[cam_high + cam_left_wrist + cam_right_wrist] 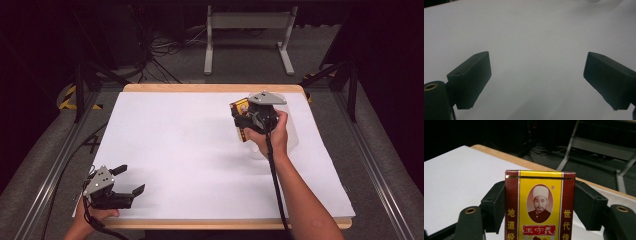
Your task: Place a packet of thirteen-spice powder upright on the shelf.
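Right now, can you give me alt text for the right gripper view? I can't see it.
The right gripper has its two black jaws clamped on the sides of a red and yellow box, held upright with its printed front facing the camera. Behind it lie the white table with its wooden edge and a dark floor with cables.

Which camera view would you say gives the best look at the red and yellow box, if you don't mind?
The right gripper view: the red and yellow box faces the camera up close, print legible, clamped between the right tongs. In the high view the box is small and largely covered by those tongs. The left gripper view looks onto the white table.
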